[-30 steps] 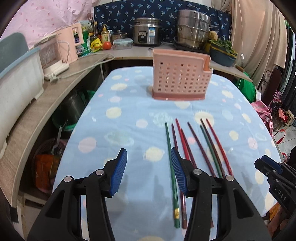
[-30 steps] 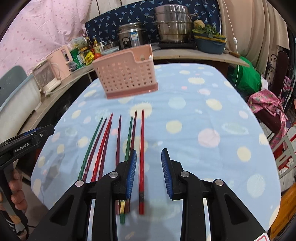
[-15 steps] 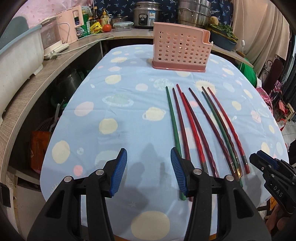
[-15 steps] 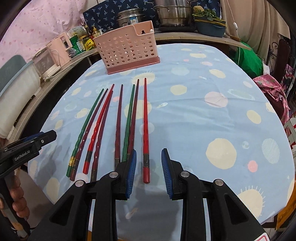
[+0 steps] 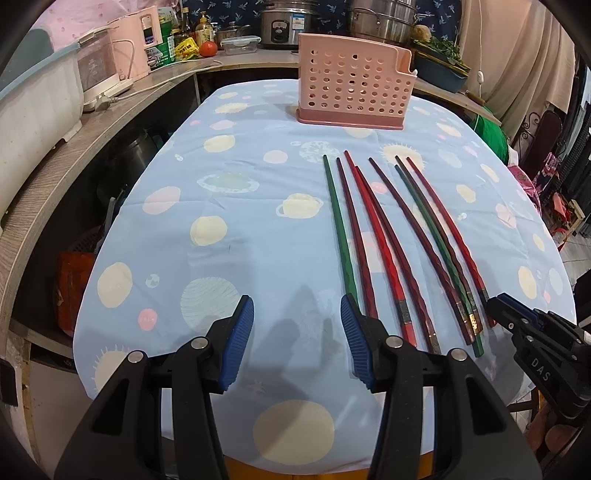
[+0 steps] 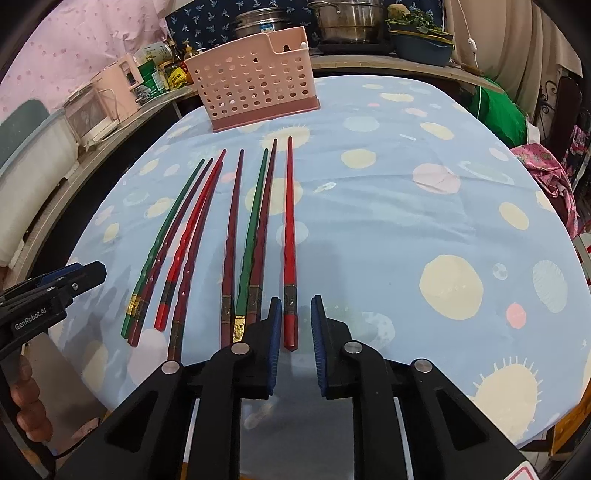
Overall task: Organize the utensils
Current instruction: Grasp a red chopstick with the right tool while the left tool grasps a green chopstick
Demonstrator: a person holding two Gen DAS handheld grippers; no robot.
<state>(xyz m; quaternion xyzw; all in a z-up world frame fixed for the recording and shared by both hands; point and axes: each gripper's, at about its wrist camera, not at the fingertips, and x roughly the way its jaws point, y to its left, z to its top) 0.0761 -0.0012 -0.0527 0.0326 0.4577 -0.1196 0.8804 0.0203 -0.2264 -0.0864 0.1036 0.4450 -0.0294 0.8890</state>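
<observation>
- Left gripper (image 5: 297,341): bottom centre of the left view, fingers spread wide, nothing between them. Right pad's tip sits over the near end of the leftmost green chopstick (image 5: 339,225).
- Right gripper (image 6: 295,341): bottom centre of the right view, fingers at a narrow gap, not clamped. Butt end of the red chopstick (image 6: 289,236) lies between the blue pads (image 6: 274,332); contact cannot be told.
- Chopsticks (image 6: 229,236): 8 counted, green, dark red and bright red, lying flat side by side in the middle of the right view, tips toward the top of the frame.
- Pink basket (image 5: 354,83): upright, top centre of the left view, well apart from the chopstick tips.
- Tablecloth (image 5: 240,192): light blue with pale round spots, under everything.
- Steel pots (image 6: 343,22) along the top edge behind the basket.
</observation>
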